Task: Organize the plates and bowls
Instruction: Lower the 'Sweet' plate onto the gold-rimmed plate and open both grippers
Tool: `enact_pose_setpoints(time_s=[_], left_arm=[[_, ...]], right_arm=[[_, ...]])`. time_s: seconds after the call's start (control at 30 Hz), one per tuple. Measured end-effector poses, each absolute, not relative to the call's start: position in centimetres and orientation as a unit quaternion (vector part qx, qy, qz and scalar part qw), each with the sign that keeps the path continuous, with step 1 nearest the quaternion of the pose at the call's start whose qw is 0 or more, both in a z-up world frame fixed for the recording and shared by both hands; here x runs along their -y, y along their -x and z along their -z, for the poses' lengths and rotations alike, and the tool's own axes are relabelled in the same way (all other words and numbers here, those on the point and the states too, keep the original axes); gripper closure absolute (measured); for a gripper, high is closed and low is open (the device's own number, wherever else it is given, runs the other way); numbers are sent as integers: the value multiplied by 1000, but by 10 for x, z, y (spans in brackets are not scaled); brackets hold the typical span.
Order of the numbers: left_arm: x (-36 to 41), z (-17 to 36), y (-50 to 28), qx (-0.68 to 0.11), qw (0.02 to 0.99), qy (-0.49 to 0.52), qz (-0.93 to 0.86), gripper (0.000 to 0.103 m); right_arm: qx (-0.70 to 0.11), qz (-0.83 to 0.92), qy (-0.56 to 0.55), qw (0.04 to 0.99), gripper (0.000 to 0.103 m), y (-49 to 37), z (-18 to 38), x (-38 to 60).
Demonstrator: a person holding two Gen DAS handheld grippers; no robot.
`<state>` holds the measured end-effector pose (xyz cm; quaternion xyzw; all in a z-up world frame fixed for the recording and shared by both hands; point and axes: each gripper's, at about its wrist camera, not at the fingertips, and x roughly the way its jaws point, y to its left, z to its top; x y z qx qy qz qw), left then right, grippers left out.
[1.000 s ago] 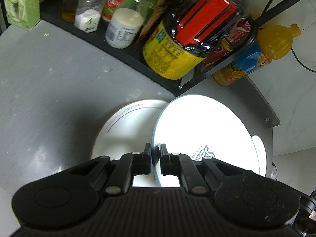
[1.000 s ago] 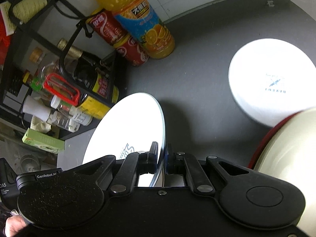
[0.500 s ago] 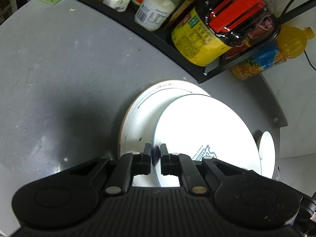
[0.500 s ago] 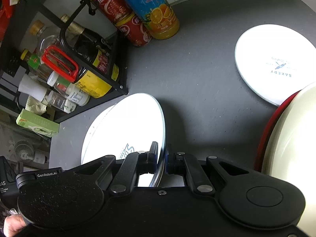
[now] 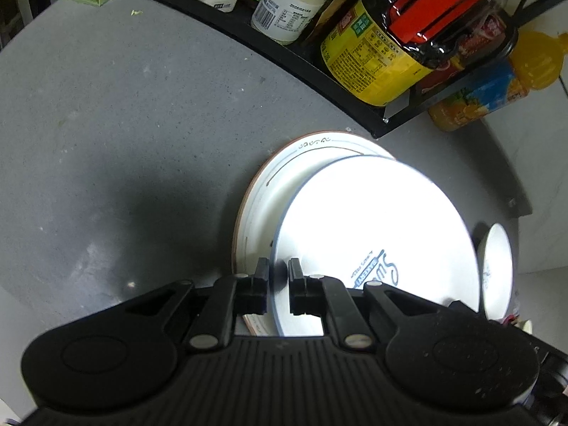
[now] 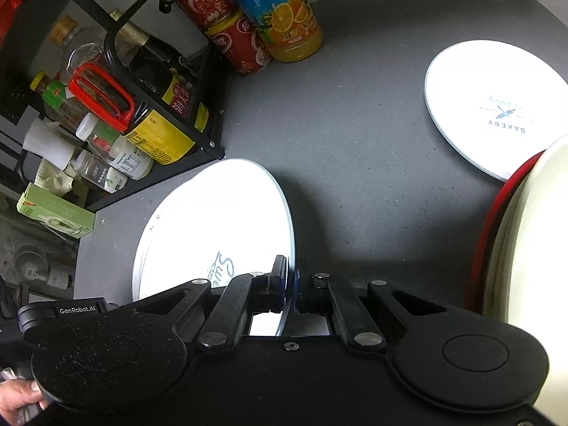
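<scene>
L gripper (image 5: 278, 285): jaws narrow, pinching the near rim of a white printed plate (image 5: 376, 234), lower centre of the L wrist frame. Plate is sitting tilted over a larger white plate w/ brown rim (image 5: 262, 191), overlapping its right part; whether the two are touching, cannot tell.

R gripper (image 6: 291, 284): jaws also narrow, clamping the opposite edge of the same printed plate (image 6: 216, 227), lower centre of the R wrist frame. Both claws are thus gripping one plate, edge-on between the pads.

Grey countertop (image 5: 124, 124) is filling most of both views. A second white plate marked "BAKERY" (image 6: 493, 106) is lying flat on the counter, upper right of the R frame, well apart from the held plate. A cream bowl w/ red outer edge (image 6: 522, 234) is crowding the right edge of that frame, just beside the BAKERY plate, partly covering it.

Black rack (image 6: 209, 142) w/ jars and bottles is occupying the upper left of the R frame and the top of the L frame; near it, an orange juice bottle (image 6: 284, 17) and red cans (image 6: 230, 46) are standing at top centre of the R frame. Green box (image 6: 53, 209) is lying at left edge. A person's fingers (image 6: 17, 394) are showing at the lower left corner.
</scene>
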<state>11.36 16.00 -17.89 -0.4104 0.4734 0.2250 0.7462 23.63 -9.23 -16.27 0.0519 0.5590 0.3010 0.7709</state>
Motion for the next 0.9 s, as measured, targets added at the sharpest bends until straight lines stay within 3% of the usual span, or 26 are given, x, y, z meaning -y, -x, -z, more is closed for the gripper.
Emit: enact_pose_setpoints(time_s=[0.37, 0.53, 0.83, 0.9], left_arm=[[-171, 147, -119, -466, 767, 384, -218, 90], [-170, 139, -122, -466, 775, 350, -244, 51], [-170, 166, -124, -478, 760, 362, -252, 50], [-171, 170, -122, -480, 755, 368, -253, 57]], right_arm=[[-558, -300, -49, 772, 99, -237, 166, 89], [-561, -293, -42, 773, 97, -238, 170, 87], [-564, -292, -33, 772, 95, -239, 177, 78], [-565, -290, -26, 772, 94, -239, 178, 74]])
